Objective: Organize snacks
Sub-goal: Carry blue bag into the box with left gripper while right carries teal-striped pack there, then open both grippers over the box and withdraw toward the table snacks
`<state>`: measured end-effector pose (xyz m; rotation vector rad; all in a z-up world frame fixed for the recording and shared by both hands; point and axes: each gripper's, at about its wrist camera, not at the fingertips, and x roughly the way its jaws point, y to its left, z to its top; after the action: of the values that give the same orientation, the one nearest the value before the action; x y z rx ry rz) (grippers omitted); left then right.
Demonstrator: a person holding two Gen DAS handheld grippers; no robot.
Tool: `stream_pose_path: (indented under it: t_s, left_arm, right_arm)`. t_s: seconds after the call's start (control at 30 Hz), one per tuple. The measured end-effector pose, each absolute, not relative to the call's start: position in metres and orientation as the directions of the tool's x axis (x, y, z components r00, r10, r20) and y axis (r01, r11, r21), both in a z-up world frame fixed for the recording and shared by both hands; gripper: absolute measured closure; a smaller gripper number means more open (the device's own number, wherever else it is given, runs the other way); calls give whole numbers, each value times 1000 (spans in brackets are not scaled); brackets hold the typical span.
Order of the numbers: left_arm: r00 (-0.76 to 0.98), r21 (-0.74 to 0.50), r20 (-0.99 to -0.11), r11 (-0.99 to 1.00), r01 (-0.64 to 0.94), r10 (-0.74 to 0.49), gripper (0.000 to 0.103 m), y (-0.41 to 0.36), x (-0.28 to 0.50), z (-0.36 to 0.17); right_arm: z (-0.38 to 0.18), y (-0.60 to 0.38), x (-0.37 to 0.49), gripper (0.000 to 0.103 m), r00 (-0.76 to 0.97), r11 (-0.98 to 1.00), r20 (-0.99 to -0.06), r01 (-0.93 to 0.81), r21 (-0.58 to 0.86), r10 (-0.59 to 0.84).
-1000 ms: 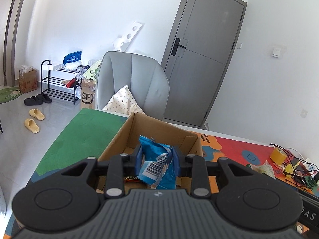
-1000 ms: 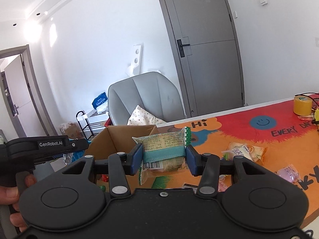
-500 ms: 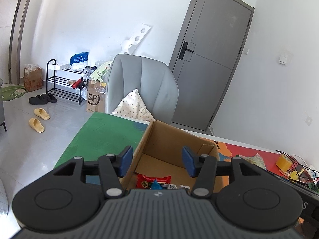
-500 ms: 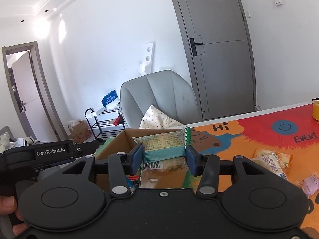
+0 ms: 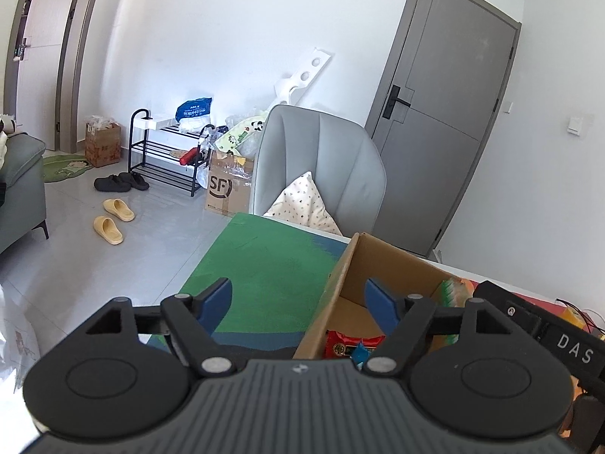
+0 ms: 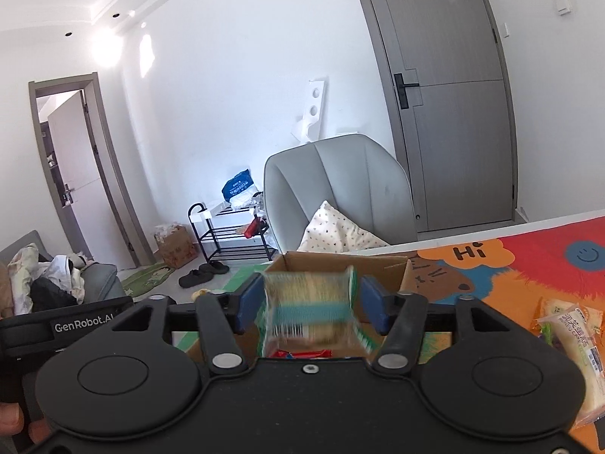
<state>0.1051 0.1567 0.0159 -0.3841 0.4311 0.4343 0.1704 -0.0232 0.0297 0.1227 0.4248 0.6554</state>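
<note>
The right gripper (image 6: 310,304) has just been opening: its fingers (image 6: 249,302) stand apart from the green packet (image 6: 310,310), which hangs blurred between them, released and seemingly dropping toward the box (image 6: 385,268) just below. The left gripper (image 5: 298,302) has likewise just been opening; its fingers (image 5: 215,299) are spread with nothing between them, one over the green mat (image 5: 264,265), the other over the box's near wall. Inside the box a red packet (image 5: 351,342) already lies, with a scrap of blue wrapper beside it.

The main risk is the drop itself. The packet is wide and light, so it may catch the box's rim, tip over the wall and land on the desk (image 6: 548,265). It could also snag on a finger if the right gripper draws back too soon. The two grippers sit close together at the box, so a careless pull-back might knock them together or nudge the light box across the mat. More packets (image 6: 567,325) wait on the desk to the right.
</note>
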Motion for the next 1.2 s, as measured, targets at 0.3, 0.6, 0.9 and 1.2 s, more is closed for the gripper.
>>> stream_pose_path:
  t_s: [0.3,0.6,0.9,1.2]
  left_arm:
    - [837,-239,-478,878,-415,266,10,124,115,12]
    - [838,-219,-494,900,-376,230,6,90,118,6]
    - [847,-202,-492,920,-335,200,2,61,119,10]
    - [856,-187,-492,941,-283,160,1,32,123,12]
  right_arm:
    - [25,-68,164,23,733,807,-346,-491,327,586]
    - [16,-111,159,17,772,847,-367,-408,340,519]
    - [15,-144,152,9,798,868,-370,-358,344,476]
    - [15,-173,143,1,823,881,-361,-316,351,439]
